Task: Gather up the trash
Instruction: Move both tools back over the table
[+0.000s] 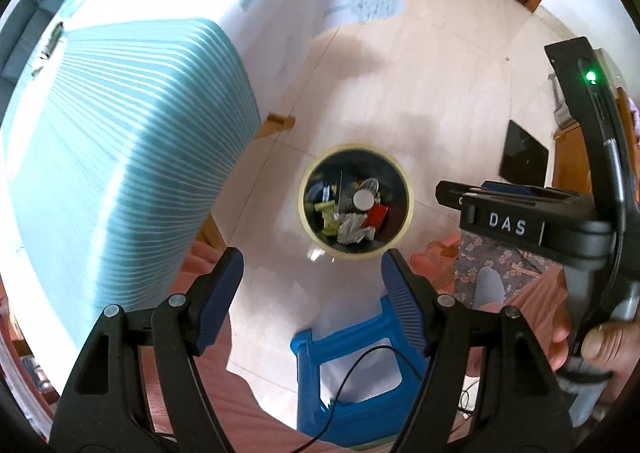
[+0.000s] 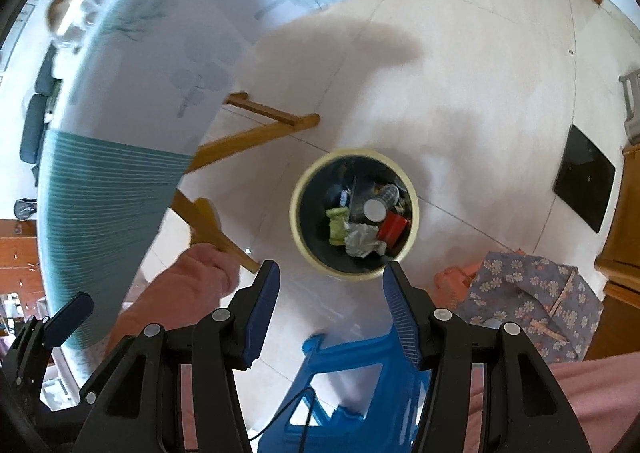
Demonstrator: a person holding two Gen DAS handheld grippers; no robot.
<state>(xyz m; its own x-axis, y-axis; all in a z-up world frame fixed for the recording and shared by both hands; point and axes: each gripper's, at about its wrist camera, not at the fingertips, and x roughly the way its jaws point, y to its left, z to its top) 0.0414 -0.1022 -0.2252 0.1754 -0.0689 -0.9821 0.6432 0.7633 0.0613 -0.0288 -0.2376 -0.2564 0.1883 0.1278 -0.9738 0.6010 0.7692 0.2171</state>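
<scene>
Left gripper [image 1: 312, 273]: black plastic arms with ribbed blue pads; jaws spread wide, nothing between them, held above the floor.
Right gripper [image 2: 330, 285]: same build, blue ribbed pads; jaws wide apart and empty. In the left wrist view its body sits at 3 o'clock with a green light lit.
Trash bin [image 2: 298, 227]: round, pale yellow rim, dark inside wall; stands on the floor just beyond both sets of fingertips, near centre in each view.
Trash in bin: crumpled white paper [image 2: 362, 239] at 6 o'clock inside, a red glossy packet [image 2: 394, 228] at 4 o'clock, yellow-green wrappers [image 2: 336, 223] at 8 o'clock, a round white lid [image 2: 374, 209] near the middle. More dark items lie behind, too blurred to name.
Floor [image 2: 460, 101]: pale glossy tiles with thin joints.
Table cloth [image 1: 132, 157]: teal with fine white stripes, hanging at 9 o'clock; a white cloth with grey tree prints lies beyond it.
Wooden table legs [image 2: 256, 133]: slim, tan, at 10 o'clock from the bin.
Blue stool [image 2: 352, 385]: moulded plastic, at 6 o'clock under the grippers, a thin black cable across it.
Floral fabric [image 2: 532, 301]: grey-purple with small flowers, at 4 o'clock.
Black panel [image 2: 584, 189]: flat, glossy, at 3 o'clock.
In the way: nothing lies between the fingertips and the bin's open mouth.
</scene>
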